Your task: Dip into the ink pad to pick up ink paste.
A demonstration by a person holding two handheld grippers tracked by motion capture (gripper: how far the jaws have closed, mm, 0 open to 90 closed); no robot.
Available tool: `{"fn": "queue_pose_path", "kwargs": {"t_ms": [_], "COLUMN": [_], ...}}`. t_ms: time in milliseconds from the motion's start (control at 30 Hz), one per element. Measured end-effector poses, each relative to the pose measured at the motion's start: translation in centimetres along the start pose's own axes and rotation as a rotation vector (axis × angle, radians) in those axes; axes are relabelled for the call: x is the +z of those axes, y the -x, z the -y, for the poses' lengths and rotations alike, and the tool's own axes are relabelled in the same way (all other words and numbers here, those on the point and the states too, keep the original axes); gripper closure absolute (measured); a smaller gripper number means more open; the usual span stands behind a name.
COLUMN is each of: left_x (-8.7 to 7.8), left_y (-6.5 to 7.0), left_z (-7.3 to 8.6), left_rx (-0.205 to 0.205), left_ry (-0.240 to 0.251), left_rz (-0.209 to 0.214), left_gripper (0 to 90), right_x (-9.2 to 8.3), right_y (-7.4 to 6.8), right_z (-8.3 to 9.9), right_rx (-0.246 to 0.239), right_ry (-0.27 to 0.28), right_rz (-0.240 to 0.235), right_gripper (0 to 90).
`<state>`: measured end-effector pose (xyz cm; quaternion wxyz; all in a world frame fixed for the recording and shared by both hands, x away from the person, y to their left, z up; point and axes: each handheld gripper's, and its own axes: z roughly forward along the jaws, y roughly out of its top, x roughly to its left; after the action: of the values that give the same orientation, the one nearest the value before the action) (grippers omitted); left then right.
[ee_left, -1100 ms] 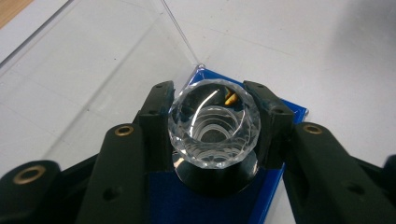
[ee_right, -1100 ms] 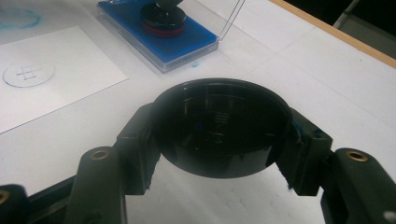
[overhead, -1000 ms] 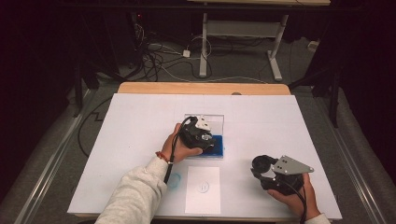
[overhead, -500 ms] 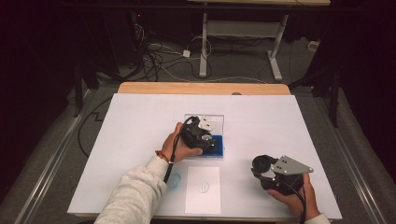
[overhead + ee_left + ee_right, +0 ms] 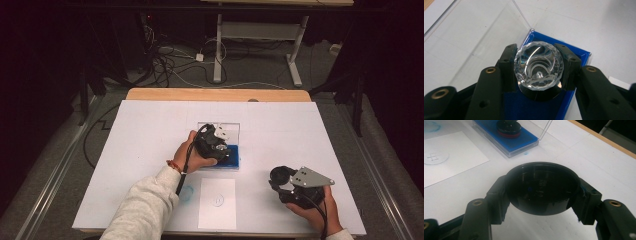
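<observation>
While both grippers clamp stamp (image 5: 538,65) and black cap (image 5: 541,188), white paper (image 5: 217,202) lies between.

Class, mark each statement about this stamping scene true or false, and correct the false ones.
1. The left gripper is shut on a clear faceted knob above the blue ink pad. True.
2. The right gripper holds nothing. False: it is shut on a round black cap.
3. The white sheet of paper already bears a round stamped mark. True.
4. The ink pad's clear lid is closed flat over the pad. False: it stands open behind the pad.
5. The right gripper hovers above the ink pad. False: in the high view it is off to the right near the front edge of the white table top, apart from the pad.
</observation>
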<state>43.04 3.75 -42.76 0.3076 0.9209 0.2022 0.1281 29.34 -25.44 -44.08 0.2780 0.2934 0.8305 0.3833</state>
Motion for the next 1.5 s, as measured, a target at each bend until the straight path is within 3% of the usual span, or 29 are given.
{"fn": "queue_pose_path", "kwargs": {"t_ms": [1033, 1267, 1500], "left_x": [-0.3, -2.9, -5.6], "left_y": [-0.1, -0.5, -0.8], "left_z": [0.0, 0.1, 1.6], "left_rx": [-0.007, -0.010, -0.013], "left_ry": [-0.009, 0.060, 0.123], "left_rz": [0.006, -0.013, -0.020], "left_gripper": [54.7, 54.7, 54.7], "right_x": [-0.1, -0.3, -0.2], "right_y": [0.0, 0.1, 0.2], "right_z": [-0.1, -0.2, -0.2], "right_rx": [0.002, 0.009, 0.012], "right_ry": [0.003, 0.015, 0.017], "right_rz": [0.003, 0.008, 0.012], "right_gripper": [38.6, 38.6, 38.6]}}
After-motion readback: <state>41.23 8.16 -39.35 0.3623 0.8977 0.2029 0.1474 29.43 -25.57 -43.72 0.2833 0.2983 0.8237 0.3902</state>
